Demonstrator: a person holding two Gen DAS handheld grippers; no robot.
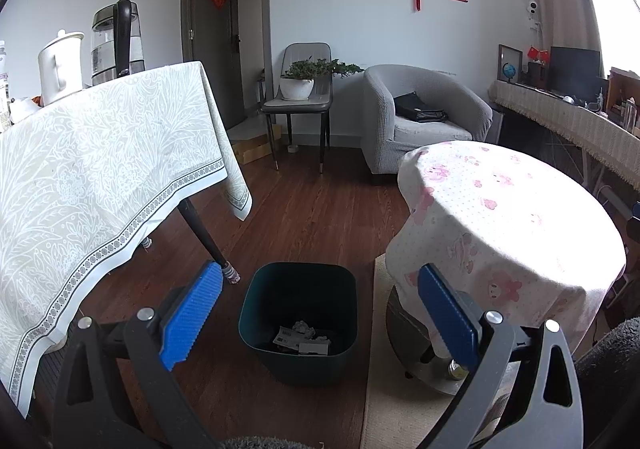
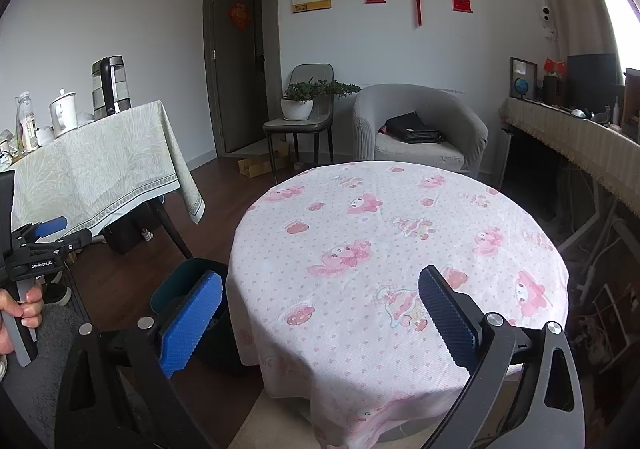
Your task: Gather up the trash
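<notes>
Wood floor point(image 1: 304, 209); round table point(image 2: 400, 249) half-hides bin point(image 2: 180, 281), trash point(image 1: 304, 337) indistinct.

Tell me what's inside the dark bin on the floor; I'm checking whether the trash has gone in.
The bin holds crumpled paper and printed scraps at the bottom. Its near wall hides the part of the bottom nearest the camera.
</notes>
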